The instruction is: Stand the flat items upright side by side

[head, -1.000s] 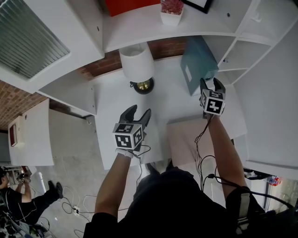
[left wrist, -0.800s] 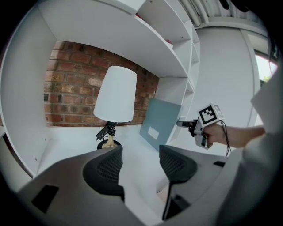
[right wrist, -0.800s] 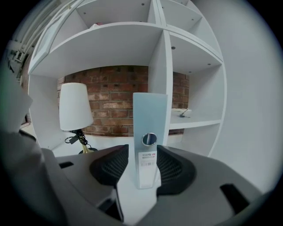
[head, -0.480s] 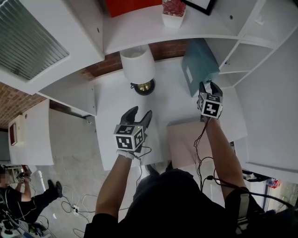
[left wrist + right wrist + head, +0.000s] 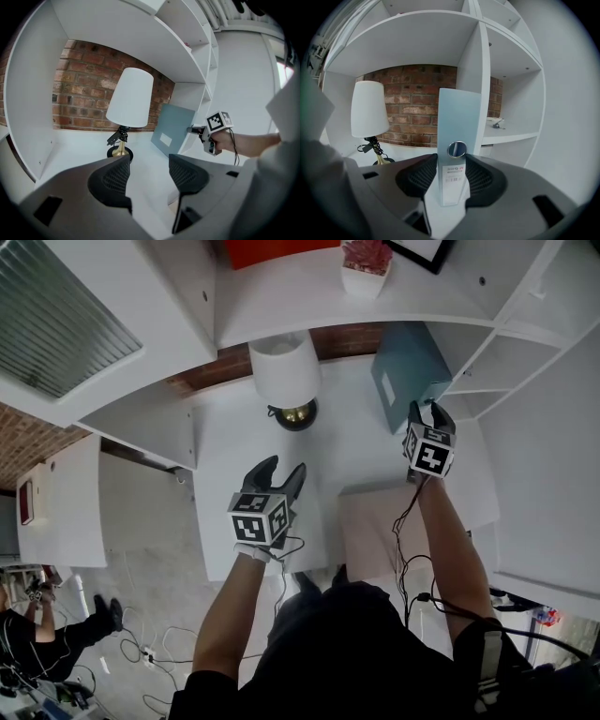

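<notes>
Standing upright on the white shelf [image 5: 349,448], the blue-grey binder [image 5: 411,371] has its spine clamped between the right gripper's [image 5: 428,409] jaws. The left gripper [image 5: 281,471] hovers well apart, near the lamp [image 5: 284,371], jaws spread with nothing between them.

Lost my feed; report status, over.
Left gripper open, empty. Right gripper clamped on blue binder spine, binder upright. Lamp stands clear, left.

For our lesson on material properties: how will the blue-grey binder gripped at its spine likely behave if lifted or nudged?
The binder probably handles stiffly: its spine runs straight through the right gripper. Standing tall on a narrow edge, it could tip sideways if pushed. Weight unclear: contents hidden.
</notes>
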Demonstrator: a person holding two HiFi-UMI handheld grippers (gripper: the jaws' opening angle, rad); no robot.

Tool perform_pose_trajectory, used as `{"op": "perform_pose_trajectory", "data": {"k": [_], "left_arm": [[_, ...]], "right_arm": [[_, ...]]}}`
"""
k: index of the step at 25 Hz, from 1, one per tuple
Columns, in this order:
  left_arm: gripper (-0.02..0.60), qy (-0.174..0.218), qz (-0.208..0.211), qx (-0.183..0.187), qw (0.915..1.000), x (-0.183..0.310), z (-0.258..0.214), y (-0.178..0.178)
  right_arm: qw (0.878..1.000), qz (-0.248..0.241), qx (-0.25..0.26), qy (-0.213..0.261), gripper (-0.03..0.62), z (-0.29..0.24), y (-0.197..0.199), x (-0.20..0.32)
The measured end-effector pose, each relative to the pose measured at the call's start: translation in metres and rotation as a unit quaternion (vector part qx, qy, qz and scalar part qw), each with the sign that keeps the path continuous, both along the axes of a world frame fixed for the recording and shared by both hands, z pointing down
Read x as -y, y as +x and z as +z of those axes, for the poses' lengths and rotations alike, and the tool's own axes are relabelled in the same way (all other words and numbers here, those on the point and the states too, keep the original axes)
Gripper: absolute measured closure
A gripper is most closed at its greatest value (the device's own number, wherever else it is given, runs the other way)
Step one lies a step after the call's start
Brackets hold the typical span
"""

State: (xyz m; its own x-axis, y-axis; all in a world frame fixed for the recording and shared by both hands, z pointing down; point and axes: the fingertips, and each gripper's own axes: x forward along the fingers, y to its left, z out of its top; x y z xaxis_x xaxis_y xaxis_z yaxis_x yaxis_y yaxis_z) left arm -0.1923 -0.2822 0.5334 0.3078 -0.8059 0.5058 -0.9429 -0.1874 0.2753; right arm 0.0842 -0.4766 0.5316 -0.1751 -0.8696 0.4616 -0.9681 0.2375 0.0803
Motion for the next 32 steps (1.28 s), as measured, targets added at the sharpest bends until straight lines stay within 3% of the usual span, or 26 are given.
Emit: {"op": "perform_pose_trajectory", "data": {"k": [4,11,16,22,26,32], "left_arm": [[0.324,0.008,0.008,0.002,0.9999,0.002,-0.006,0.003],[0.324,0.031,0.028,-0.005,0.9991,-0.003,-0.024,0.009],[0.325,0.067,0.046,-0.006,0.9967,-0.016,-0.051,0.010],[0.325,0.118,0.084,0.026,0.9891,-0.033,-0.073,0.015],[0.325,0.131,0.117,0.000,0.9845,-0.041,-0.071,0.035],[0.325,0.112,0.162,-0.025,0.9801,-0.060,-0.054,0.080]], "right_arm": [[1.000,-0.005,0.007,-0.012,0.407,0.001,0.002,-0.010],[1.000,-0.018,0.017,0.017,0.408,-0.033,-0.006,-0.045],[0.998,-0.031,0.035,0.047,0.414,-0.066,-0.020,-0.090],[0.997,-0.022,0.026,0.076,0.418,-0.095,-0.022,-0.148],[0.997,0.004,0.026,0.077,0.419,-0.100,-0.002,-0.190],[0.996,0.064,0.039,0.050,0.421,-0.079,0.058,-0.249]]}}
